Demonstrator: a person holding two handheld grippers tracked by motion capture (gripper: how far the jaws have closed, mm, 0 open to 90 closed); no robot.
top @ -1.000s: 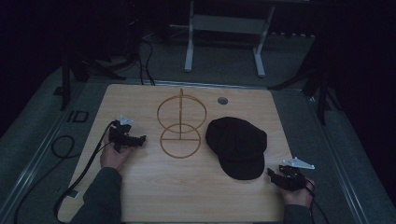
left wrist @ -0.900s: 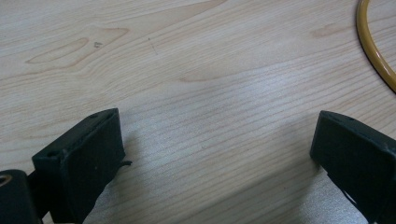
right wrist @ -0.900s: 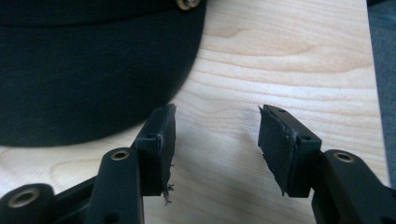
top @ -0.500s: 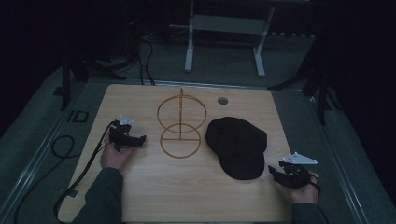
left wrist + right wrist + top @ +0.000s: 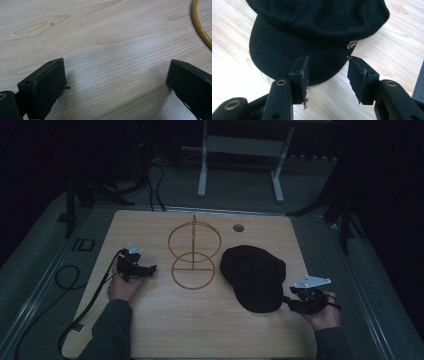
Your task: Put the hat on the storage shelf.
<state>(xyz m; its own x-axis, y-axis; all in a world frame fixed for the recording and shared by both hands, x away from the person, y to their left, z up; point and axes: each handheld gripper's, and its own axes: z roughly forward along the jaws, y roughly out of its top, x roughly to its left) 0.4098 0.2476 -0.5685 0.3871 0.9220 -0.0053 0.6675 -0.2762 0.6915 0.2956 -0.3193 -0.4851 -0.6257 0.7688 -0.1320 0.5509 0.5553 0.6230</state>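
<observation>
A black cap [image 5: 255, 275] lies brim-forward on the right half of the wooden table [image 5: 150, 330]. My right gripper [image 5: 290, 302] hovers just off the brim's near right edge, pointing at it. In the right gripper view the cap [image 5: 317, 30] lies ahead and the right gripper [image 5: 328, 60] has just been closing. Its jaws still stand apart, with the brim's rim seen in the gap and untouched. A gold wire stand [image 5: 194, 232] with two rings stands mid-table. My left gripper [image 5: 152, 268] rests left of it, and the left gripper [image 5: 116, 65] is open wide over bare wood.
The stand's base ring [image 5: 198, 27] curves past the left gripper's far right. A round grommet hole [image 5: 238, 227] sits near the table's back edge. A cable [image 5: 90, 305] trails from the left gripper off the table's left side. A metal frame [image 5: 240, 145] stands on the floor behind.
The right gripper has lifted a little beside the cap's brim and its jaws have narrowed. The left gripper, the cap and the stand have kept still.
</observation>
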